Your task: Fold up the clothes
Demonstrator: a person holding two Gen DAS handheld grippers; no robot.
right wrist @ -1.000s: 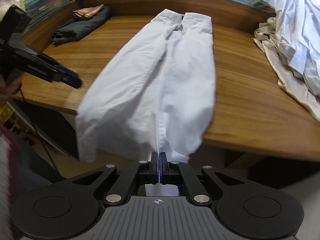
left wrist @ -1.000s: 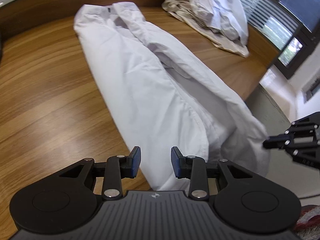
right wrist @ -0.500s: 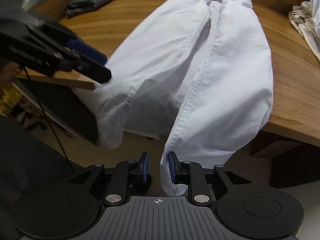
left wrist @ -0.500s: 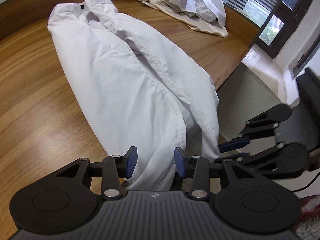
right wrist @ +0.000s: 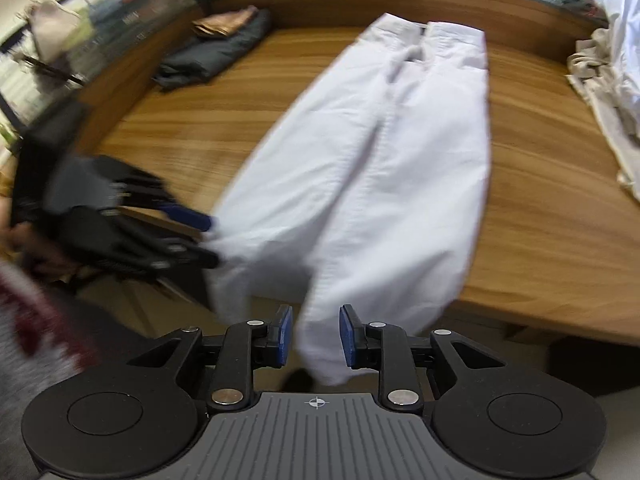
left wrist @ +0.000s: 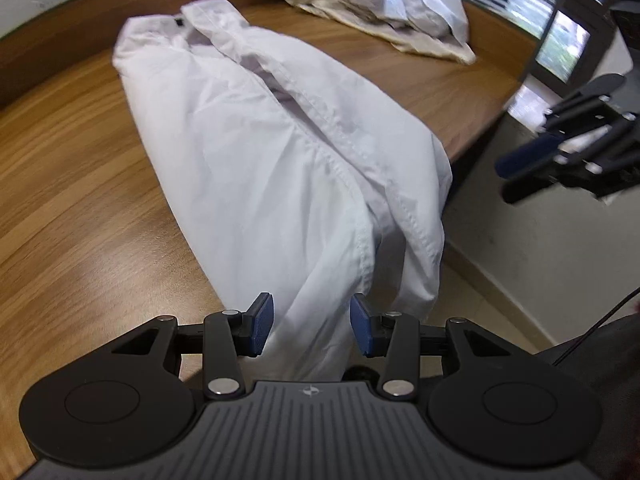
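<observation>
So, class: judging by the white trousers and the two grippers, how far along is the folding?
Done: the white trousers lie lengthwise on the table, legs together. In hand: nothing; the left gripper and right gripper are open around the hems hanging off the edge. Left: every fold, plus the heap of clothes.

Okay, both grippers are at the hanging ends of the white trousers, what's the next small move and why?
Probably shut both grippers on the cuffs. The left gripper and right gripper are open, each with a hanging leg end of the white trousers between its pads, and the legs droop over the table edge.
</observation>
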